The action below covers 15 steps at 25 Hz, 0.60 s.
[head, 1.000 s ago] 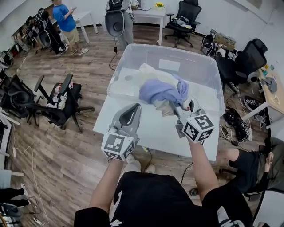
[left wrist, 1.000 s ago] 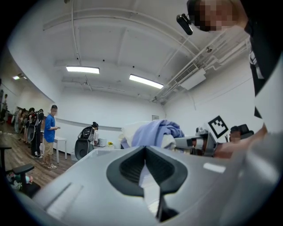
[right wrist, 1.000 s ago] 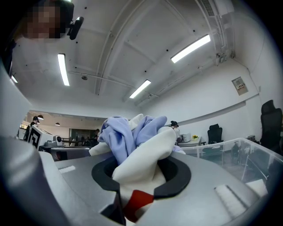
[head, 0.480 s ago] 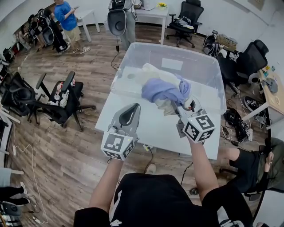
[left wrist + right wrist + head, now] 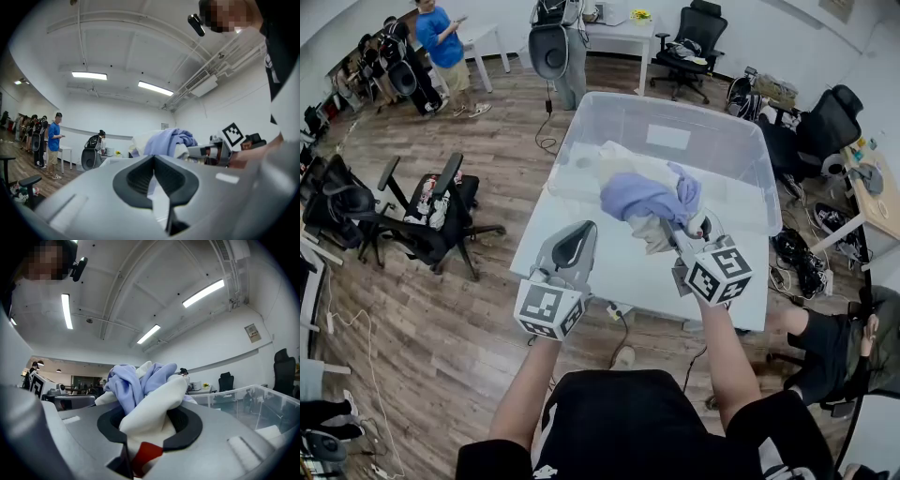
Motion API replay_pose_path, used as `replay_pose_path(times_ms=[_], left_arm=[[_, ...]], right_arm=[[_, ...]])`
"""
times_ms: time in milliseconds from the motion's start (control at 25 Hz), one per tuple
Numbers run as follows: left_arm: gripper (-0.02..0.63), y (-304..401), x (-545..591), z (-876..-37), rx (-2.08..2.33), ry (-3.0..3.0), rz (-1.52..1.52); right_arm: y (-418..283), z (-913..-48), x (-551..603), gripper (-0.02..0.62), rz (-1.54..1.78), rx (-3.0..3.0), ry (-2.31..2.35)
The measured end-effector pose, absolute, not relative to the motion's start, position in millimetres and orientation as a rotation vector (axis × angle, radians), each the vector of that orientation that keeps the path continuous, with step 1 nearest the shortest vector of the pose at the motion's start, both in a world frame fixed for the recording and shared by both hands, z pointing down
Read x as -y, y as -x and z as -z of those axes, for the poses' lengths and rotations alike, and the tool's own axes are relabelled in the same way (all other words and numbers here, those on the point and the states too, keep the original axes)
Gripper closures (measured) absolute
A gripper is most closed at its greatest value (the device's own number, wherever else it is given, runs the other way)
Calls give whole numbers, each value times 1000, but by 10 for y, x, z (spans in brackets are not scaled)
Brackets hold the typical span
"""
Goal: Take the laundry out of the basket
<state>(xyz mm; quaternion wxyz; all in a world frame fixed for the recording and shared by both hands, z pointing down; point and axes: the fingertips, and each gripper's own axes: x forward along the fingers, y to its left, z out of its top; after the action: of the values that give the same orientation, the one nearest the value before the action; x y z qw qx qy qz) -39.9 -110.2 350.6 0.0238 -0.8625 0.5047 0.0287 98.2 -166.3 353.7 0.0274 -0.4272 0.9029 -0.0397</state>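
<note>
Head view: we are looking down on one clear plastic bin point(image 5: 741, 211) standing on the far part of one white table point(image 5: 619, 272). A bare strip of tabletop is running between the bin's near wall and the table's near edge. The right gripper point(image 5: 673, 230) is pinching the laundry bundle point(image 5: 647, 199), which is showing over the bin's near rim. We are counting two pieces: one lavender garment point(image 5: 637, 195) and one cream garment point(image 5: 652, 237). The left gripper point(image 5: 578, 234) is hovering by the table's near left corner. Two black office chairs point(image 5: 441, 202) are standing on the wood floor point(image 5: 487, 328) to the left, apart from the table.

Left gripper view: we are seeing its jaws pressed together, with nothing between them.

Right gripper view: its jaws are clamping cream cloth, with lavender folds bulging above.
</note>
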Motion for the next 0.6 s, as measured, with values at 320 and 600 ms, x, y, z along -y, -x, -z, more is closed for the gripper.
replay_pose_path(times_ms=[320, 600], left_arm=[[598, 674, 874, -3541, -1563, 2690, -92], [598, 850, 686, -3560, -1558, 2694, -92]], right_arm=[[-814, -3484, 1458, 453, 116, -2766, 1363], [-627, -3478, 1230, 453, 111, -2772, 1368]])
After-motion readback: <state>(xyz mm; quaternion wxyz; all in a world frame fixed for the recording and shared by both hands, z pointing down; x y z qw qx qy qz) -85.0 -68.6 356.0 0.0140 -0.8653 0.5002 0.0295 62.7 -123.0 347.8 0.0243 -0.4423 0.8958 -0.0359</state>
